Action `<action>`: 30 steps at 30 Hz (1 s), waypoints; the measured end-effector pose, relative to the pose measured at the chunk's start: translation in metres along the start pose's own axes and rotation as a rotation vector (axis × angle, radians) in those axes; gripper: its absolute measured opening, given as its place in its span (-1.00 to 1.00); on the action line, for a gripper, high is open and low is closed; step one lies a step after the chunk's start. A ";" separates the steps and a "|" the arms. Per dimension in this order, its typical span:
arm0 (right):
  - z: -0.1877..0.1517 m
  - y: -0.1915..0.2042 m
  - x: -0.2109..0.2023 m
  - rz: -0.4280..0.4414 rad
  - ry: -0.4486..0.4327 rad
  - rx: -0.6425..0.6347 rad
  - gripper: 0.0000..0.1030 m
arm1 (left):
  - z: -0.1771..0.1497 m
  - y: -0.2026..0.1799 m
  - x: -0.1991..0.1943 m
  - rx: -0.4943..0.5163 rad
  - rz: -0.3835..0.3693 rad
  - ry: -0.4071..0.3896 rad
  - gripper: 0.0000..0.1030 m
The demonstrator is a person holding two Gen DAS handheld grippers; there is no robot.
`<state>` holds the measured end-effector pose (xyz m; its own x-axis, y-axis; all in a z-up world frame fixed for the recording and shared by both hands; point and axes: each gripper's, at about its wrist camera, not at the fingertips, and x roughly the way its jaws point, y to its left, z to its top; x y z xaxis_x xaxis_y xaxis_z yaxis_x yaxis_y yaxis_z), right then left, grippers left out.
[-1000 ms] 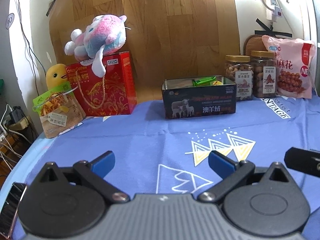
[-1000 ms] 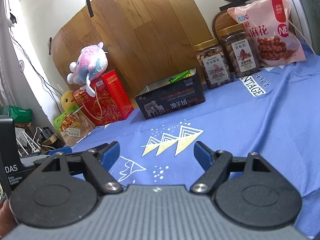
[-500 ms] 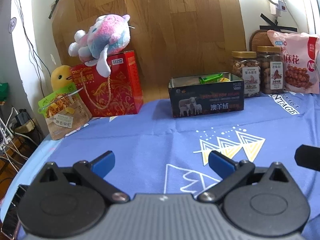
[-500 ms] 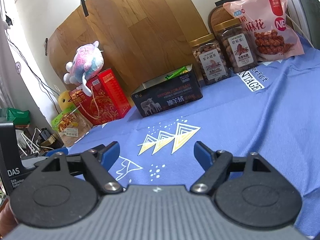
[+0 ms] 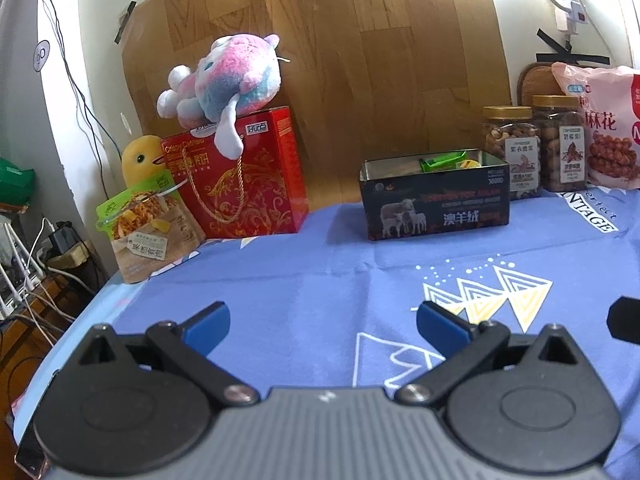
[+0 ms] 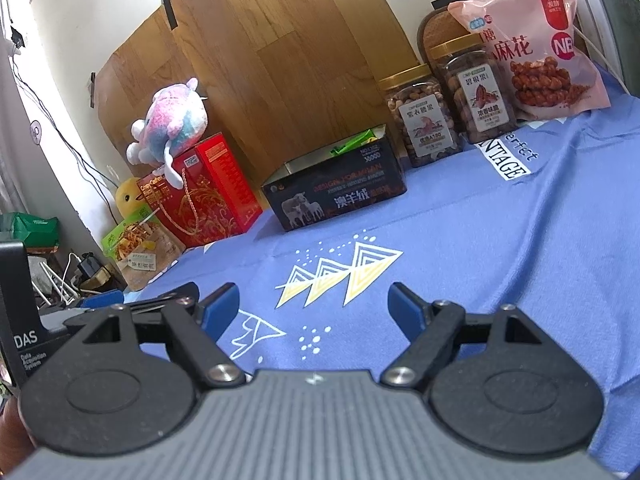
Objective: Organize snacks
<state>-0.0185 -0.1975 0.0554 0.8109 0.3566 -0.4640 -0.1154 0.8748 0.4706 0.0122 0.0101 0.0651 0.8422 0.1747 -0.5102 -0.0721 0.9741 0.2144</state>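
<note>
Ahead of the left gripper, fingers wide w/ nothing between, sits the open tin on the blue cloth. Right gripper is also spread wide & empty; nut jars & pink snack bag lie beyond its right finger.

Bright daylight from the upper right, glare there; fisheye-bent edges, slight softness.

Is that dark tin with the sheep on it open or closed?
Open: the dark tin has no lid, and a green packet pokes above its rim.
</note>
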 end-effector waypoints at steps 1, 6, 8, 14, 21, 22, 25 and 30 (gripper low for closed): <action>0.000 0.000 0.000 0.002 -0.002 0.000 0.63 | 0.000 0.000 0.000 0.000 0.002 0.002 1.00; 0.001 0.000 -0.002 0.003 -0.018 -0.002 0.69 | -0.002 -0.002 0.001 0.009 0.008 0.013 1.00; 0.001 0.000 -0.002 0.003 -0.016 -0.002 0.69 | -0.003 -0.002 0.001 0.011 -0.003 0.022 1.00; 0.001 0.001 -0.001 0.001 -0.010 -0.002 0.69 | -0.003 -0.006 -0.001 0.024 -0.023 0.034 1.00; 0.001 -0.001 0.000 -0.004 -0.010 0.005 0.69 | -0.004 -0.008 0.000 0.027 -0.028 0.045 1.00; 0.001 -0.001 0.000 -0.004 -0.010 0.005 0.69 | -0.004 -0.008 0.000 0.029 -0.024 0.043 1.00; 0.001 -0.001 0.000 -0.004 -0.009 0.006 0.69 | -0.005 -0.009 0.000 0.037 -0.018 0.037 1.00; 0.001 -0.001 0.000 -0.005 -0.009 0.007 0.69 | -0.006 -0.009 0.000 0.046 -0.011 0.037 1.00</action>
<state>-0.0176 -0.1986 0.0552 0.8164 0.3495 -0.4598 -0.1074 0.8741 0.4737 0.0101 0.0021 0.0581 0.8223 0.1696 -0.5431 -0.0374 0.9686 0.2458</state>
